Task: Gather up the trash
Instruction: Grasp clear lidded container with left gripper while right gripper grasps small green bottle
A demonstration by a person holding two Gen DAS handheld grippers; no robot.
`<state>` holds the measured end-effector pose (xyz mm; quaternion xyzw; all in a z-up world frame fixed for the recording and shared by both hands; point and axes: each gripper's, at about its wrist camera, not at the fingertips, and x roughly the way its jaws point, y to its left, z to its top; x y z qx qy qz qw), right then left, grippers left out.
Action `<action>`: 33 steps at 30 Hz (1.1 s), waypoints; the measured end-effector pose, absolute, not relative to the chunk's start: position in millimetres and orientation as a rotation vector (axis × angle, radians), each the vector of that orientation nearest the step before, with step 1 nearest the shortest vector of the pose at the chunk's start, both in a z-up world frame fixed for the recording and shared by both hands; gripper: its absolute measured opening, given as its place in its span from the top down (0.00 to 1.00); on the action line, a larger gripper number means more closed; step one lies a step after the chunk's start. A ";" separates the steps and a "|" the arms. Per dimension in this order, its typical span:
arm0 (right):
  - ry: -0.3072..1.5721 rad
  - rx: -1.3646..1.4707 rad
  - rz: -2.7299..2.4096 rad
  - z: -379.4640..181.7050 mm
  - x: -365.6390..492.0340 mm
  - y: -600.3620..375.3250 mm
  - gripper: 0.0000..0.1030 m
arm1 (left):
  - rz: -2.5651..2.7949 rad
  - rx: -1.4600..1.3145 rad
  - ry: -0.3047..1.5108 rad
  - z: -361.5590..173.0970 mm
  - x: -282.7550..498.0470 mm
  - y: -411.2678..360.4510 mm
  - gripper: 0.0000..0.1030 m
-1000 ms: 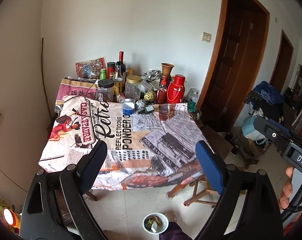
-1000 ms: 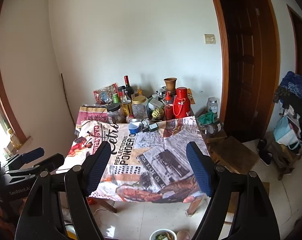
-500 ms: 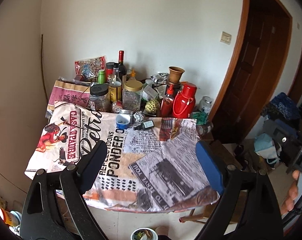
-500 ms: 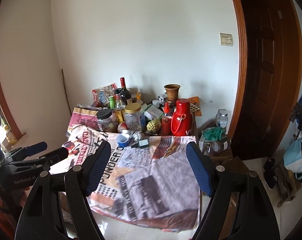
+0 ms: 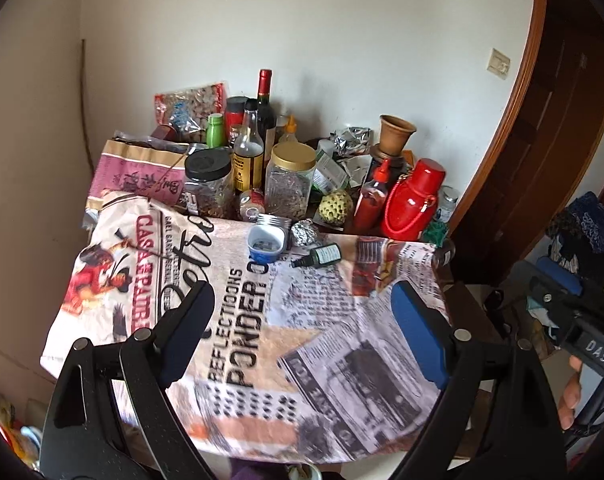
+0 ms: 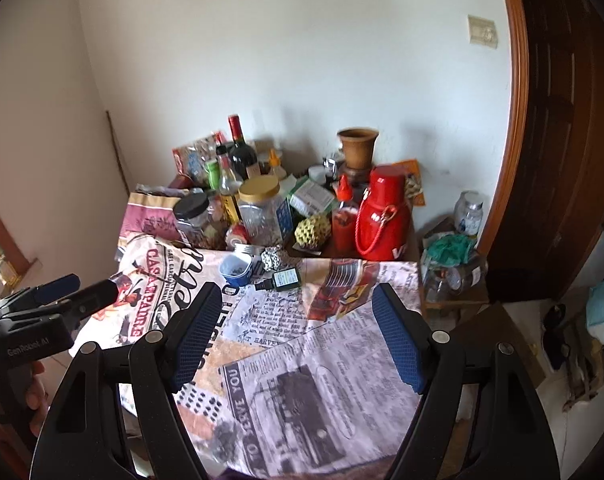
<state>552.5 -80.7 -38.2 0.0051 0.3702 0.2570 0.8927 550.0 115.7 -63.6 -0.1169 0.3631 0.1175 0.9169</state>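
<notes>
Both grippers have come closer to the table (image 5: 114, 272) than before. Left gripper (image 5: 302, 328) and right gripper (image 6: 298, 332) are wide open and hold nothing. A foil ball (image 5: 304, 232) lies beside the small blue cup (image 5: 265, 243), which holds dark bits. Jars behind contain dried goods.

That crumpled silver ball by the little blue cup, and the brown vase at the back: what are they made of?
The silver ball looks like aluminium foil: shiny, creased facets catching light. The blue cup beside it seems glossy plastic, though glazed ceramic is possible. The brown vase looks like unglazed terracotta: matte, earthy orange-brown, no shine.
</notes>
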 end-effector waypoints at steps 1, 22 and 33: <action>0.780 0.018 0.525 -42.8 557.8 -75.4 0.28 | 0.227 -0.232 0.755 -67.4 559.2 126.0 0.13; 1.192 0.055 0.435 -237.4 717.1 61.7 0.28 | 0.157 -0.323 1.044 -220.4 701.5 251.5 0.13; 1.258 0.102 0.444 -270.9 729.1 68.5 0.39 | 0.104 -0.341 1.105 -254.9 753.6 256.8 0.13</action>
